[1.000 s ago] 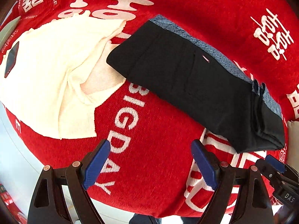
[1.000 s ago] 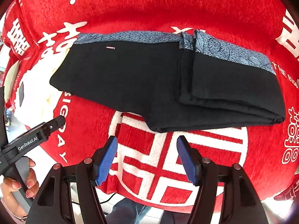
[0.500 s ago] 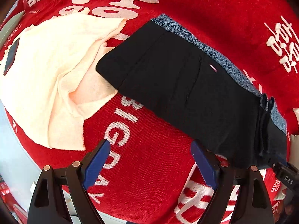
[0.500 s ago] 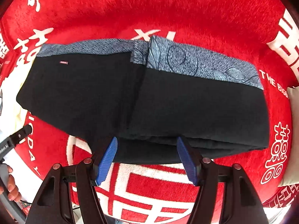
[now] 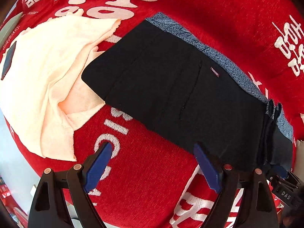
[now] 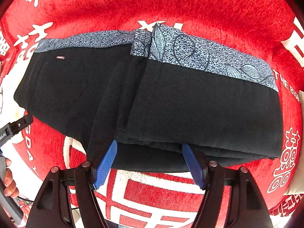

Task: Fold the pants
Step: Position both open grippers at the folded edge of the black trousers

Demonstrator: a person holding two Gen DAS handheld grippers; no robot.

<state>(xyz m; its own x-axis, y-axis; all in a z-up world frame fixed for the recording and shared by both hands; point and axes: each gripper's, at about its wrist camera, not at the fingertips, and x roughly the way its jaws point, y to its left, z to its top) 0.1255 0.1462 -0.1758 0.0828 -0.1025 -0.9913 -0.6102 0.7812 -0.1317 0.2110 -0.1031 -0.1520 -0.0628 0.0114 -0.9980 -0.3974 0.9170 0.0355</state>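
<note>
On red cloth [image 6: 171, 3], one pants [image 6: 171, 104]

We see black pants [image 6: 190, 104], folded, patterned blue-grey waistband along the far edge, lying on a red cloth [image 6: 171, 1] with white lettering. Our right gripper [image 6: 149, 163] points down at the near edge; its jaws have just been opening, blue pads astride the folded hem, not pressing. At left, the other gripper's tip [image 6: 18, 126] and a hand [image 6: 8, 184].

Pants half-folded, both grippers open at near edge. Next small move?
Probably lower the right gripper and close on the near edge of the black pants with blue patterned waistband: its jaws, just opening, straddle that edge without pressing. The left gripper hangs open over the red cloth.
</note>
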